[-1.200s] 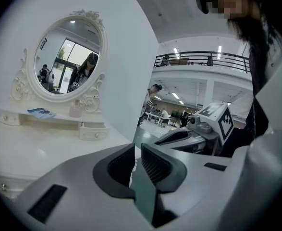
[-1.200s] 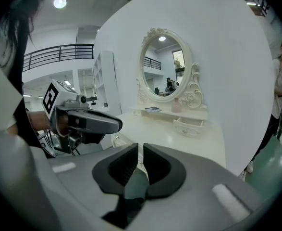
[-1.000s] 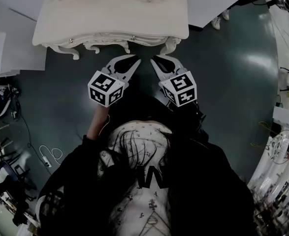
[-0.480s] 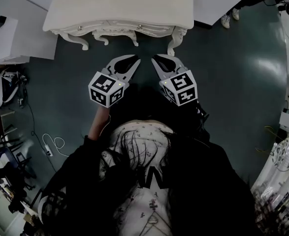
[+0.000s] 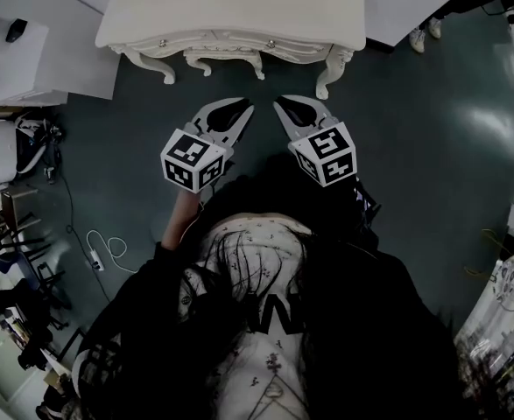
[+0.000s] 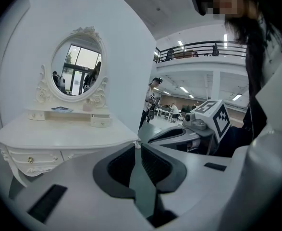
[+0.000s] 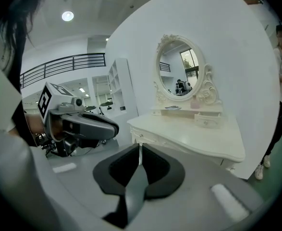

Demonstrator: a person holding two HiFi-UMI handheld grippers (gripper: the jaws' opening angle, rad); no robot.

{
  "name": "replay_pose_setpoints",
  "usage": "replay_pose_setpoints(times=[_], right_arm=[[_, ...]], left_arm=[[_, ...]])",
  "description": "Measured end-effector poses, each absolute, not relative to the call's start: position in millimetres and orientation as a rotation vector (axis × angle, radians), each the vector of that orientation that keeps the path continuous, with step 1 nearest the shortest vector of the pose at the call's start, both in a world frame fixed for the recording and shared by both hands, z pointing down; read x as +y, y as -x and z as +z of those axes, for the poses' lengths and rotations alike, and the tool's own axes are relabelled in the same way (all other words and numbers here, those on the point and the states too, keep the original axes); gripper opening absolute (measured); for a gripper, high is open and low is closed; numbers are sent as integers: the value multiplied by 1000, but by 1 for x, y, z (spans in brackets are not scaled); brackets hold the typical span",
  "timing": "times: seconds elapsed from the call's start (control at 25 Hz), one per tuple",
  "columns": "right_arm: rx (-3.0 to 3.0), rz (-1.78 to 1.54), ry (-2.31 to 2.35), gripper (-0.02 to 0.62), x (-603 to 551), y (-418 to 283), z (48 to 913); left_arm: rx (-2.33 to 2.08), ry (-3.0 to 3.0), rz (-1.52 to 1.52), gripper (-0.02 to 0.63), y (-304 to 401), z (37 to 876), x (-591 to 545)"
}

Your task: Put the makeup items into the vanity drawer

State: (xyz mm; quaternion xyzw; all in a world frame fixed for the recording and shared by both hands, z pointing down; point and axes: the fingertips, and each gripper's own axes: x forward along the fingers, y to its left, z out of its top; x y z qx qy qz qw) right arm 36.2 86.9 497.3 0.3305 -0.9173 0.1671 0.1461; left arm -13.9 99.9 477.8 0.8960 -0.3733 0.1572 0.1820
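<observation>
A cream vanity table (image 5: 230,11) stands at the top of the head view, its front drawers (image 5: 230,42) shut. In the left gripper view it carries an oval mirror (image 6: 78,66) and a low shelf with a flat blue item (image 6: 61,109), a pinkish bottle (image 6: 88,106) and a small drawer box (image 6: 101,122). The same pink bottle (image 7: 194,103) shows in the right gripper view. My left gripper (image 5: 242,108) and right gripper (image 5: 281,106) hang side by side over the floor, short of the vanity. Both are shut and hold nothing.
White panels (image 5: 29,51) stand behind and left of the vanity. Cables and equipment (image 5: 29,234) crowd the floor at the left. Someone's shoes (image 5: 427,31) show at the upper right. A person (image 6: 153,100) stands beyond the vanity. Dark green floor (image 5: 432,147) lies in front.
The vanity has slid rightward and a little lower in the head view as the view shifted. Both grippers keep the same shut pose side by side.
</observation>
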Motion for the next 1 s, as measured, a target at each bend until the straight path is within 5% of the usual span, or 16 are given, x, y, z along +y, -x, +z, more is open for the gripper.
replay_pose_setpoints(times=[1.0], right_arm=[[-2593, 377, -906, 20, 146, 73, 493]], left_arm=[[-1097, -2509, 322, 41, 127, 473, 153]])
